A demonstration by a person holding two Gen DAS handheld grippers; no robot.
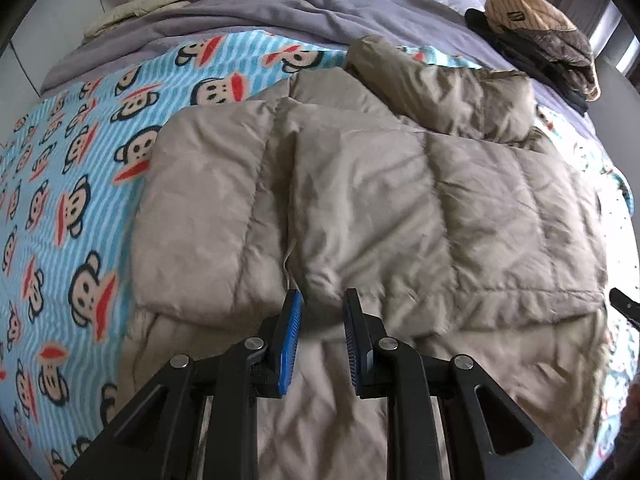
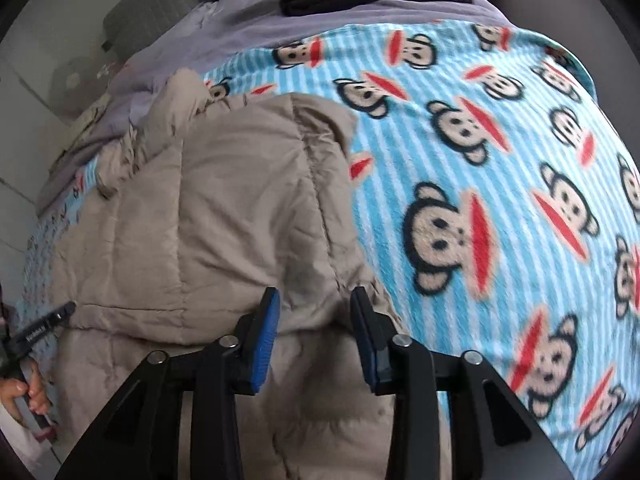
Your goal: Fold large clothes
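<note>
A large beige puffer jacket (image 1: pixel 400 208) lies spread on the bed, both sleeves folded in over its body; it also shows in the right wrist view (image 2: pixel 224 232). My left gripper (image 1: pixel 322 300) is open and empty, hovering just above the jacket's lower middle, near the folded left sleeve (image 1: pixel 200 216). My right gripper (image 2: pixel 314 298) is open and empty above the jacket's right edge. The left gripper's tip (image 2: pixel 60 314) shows at the left of the right wrist view. The right gripper's tip (image 1: pixel 624 304) shows at the right edge of the left wrist view.
The jacket lies on a blue striped monkey-print blanket (image 1: pixel 64 184), also in the right wrist view (image 2: pixel 500 168), over a purple quilt (image 1: pixel 280 8). A pile of folded clothes (image 1: pixel 540 36) sits at the far right. A beige garment (image 1: pixel 152 0) lies at the far left.
</note>
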